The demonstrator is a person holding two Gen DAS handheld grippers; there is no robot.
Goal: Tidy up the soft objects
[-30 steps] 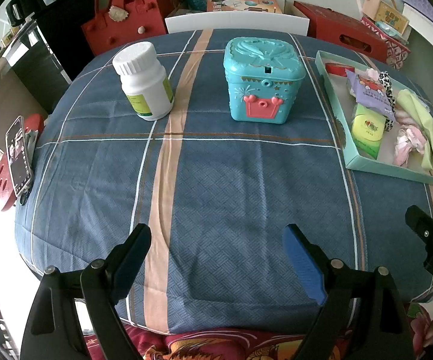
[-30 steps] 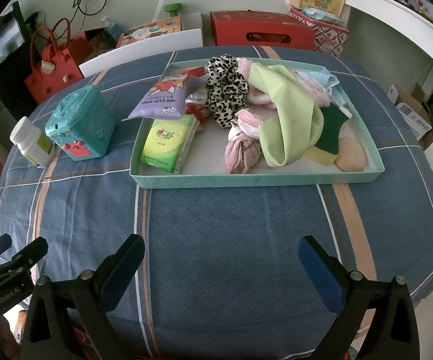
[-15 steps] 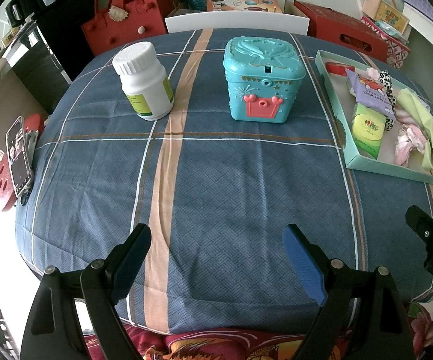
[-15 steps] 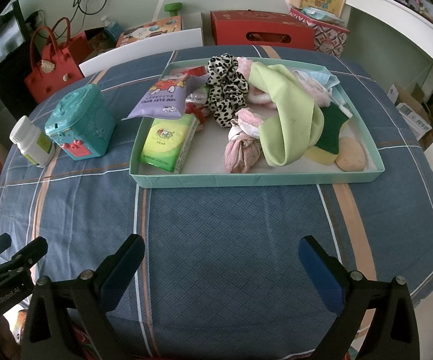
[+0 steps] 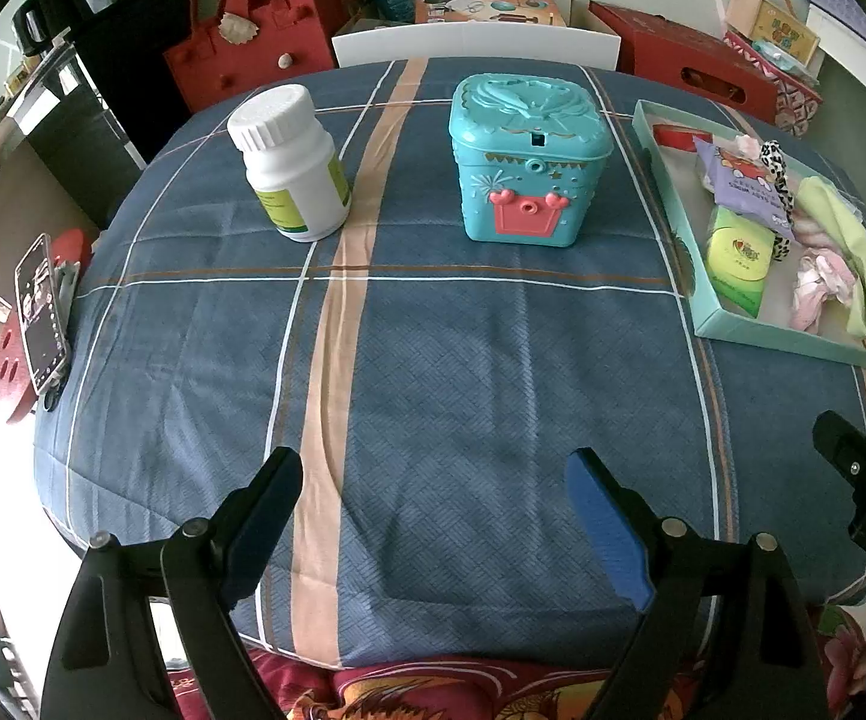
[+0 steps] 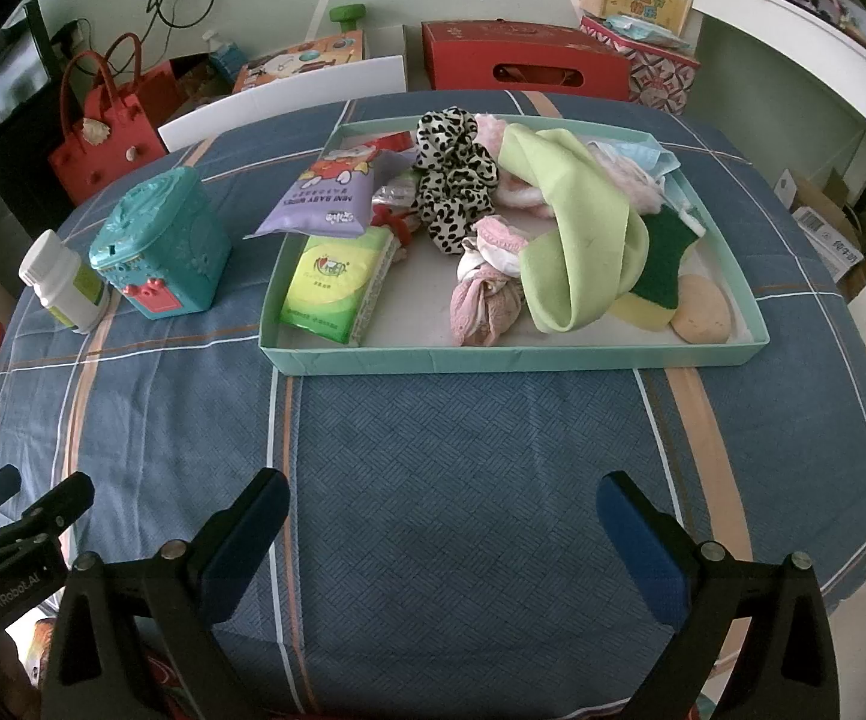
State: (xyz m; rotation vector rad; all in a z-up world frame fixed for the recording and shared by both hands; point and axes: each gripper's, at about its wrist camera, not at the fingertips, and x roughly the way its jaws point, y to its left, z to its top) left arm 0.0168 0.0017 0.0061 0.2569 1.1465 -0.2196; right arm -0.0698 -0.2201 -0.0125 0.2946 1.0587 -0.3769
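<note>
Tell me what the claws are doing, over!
Left claw open, empty. Right claw open, empty, above the cloth. Soft things piled in the green tray, untouched. Nothing in the way.

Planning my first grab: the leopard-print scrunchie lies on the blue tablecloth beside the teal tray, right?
Not quite. The right wrist view shows the leopard-print scrunchie lying inside the teal tray, among the other soft items, not beside it on the blue tablecloth.

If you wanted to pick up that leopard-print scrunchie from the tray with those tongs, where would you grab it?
Probably from above, pinching the top loop of the leopard-print scrunchie. It sits bunched high on the pile in the tray, so its upper folds stand clear, while the purple wipes pack and green cloth crowd its sides.
</note>
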